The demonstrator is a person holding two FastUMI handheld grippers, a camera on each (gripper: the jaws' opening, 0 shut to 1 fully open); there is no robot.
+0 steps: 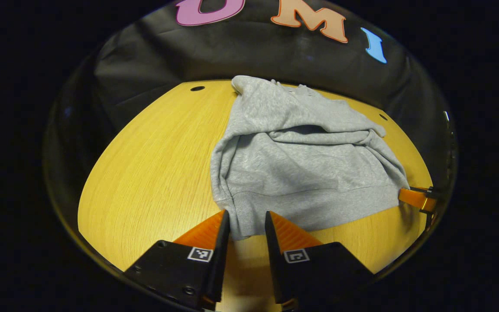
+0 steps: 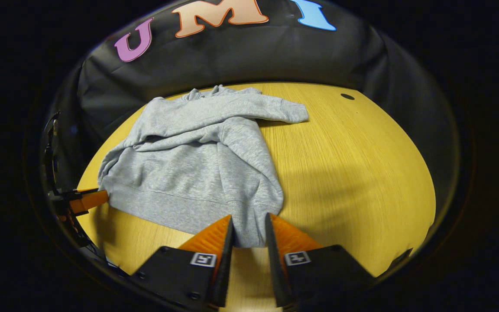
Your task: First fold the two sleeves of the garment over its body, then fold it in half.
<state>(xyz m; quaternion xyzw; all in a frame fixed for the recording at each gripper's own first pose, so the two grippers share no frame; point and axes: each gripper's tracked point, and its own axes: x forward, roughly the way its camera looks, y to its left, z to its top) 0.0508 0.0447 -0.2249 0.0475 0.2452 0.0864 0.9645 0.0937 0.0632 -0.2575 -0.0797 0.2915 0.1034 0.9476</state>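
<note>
Yellow wooden table, grey sweatshirt on it, sleeves already crossed over the body.
Risk: lifting the hem unevenly could spill the sleeves back out. Left gripper and right gripper each sit at a hem corner, jaws narrow with cloth between the fingers; firm pinch unclear.

Bright overhead light falls on the wooden table, soft shadows lie beside the grey sweatshirt, and the fisheye edges bend and dim.
</note>
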